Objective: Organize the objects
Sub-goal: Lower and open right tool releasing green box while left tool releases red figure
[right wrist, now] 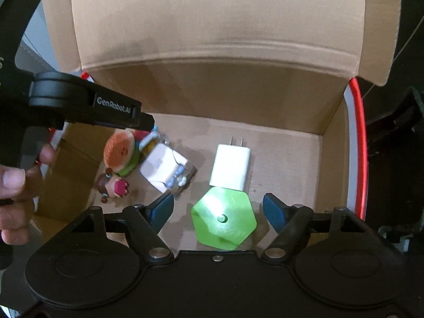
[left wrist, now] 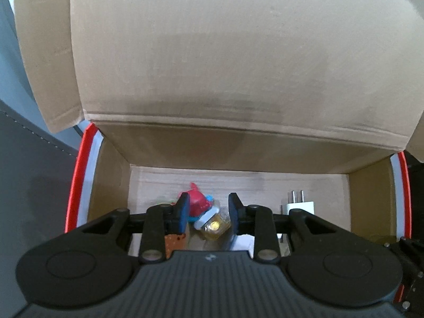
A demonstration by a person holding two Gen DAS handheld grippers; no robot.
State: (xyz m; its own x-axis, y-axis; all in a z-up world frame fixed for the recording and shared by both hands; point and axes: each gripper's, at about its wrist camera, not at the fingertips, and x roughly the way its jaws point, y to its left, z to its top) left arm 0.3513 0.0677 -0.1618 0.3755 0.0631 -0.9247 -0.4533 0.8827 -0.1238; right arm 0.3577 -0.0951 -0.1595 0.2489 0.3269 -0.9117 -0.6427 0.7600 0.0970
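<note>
In the right wrist view, the right hand-held gripper point(right wrist: 218, 210) stands apart around the green hexagonal block point(right wrist: 224, 220) on the cardboard box point(right wrist: 334, 143) floor, low centre, touching neither pad.

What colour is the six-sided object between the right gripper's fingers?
Bright green, shown best in the right wrist view.

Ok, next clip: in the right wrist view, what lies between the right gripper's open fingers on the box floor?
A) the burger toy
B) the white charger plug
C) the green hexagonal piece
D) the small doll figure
C. The green hexagonal piece sits between the spread fingers of the right gripper, with neither pad touching it; the white charger plug lies just beyond it in the cardboard box.
</note>
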